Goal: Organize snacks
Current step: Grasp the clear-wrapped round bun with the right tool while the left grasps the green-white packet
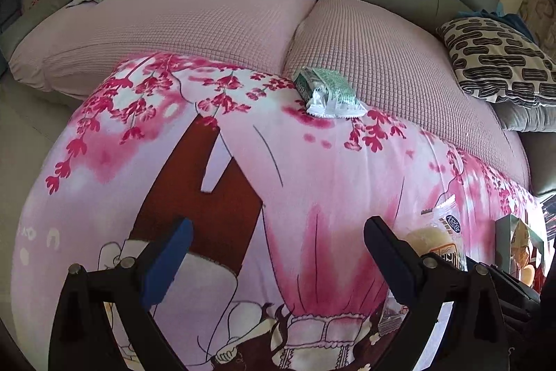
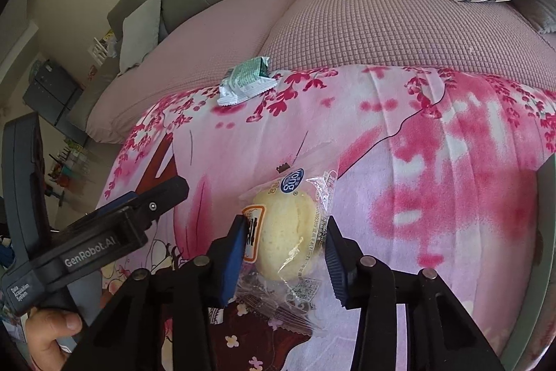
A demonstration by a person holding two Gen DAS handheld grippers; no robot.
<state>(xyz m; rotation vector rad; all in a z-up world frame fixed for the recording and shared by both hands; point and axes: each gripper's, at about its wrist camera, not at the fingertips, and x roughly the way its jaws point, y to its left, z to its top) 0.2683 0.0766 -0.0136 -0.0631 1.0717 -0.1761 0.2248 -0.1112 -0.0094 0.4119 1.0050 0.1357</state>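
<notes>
Closing my right tongs [image 2: 283,252] onto the wrapped bun [image 2: 281,225] lying on the pink blanket [image 2: 434,162], I read this as the pickup step, left tongs [image 1: 278,252] wide and empty, next lifting it toward the green packet [image 2: 243,82].

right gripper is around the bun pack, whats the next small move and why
Probably lift it a little, straight up. The right gripper has its pads pressed against the wrapped bun, which lies on the pink floral blanket. The left gripper is open with nothing between its fingers, and the green snack packet lies far off.
</notes>
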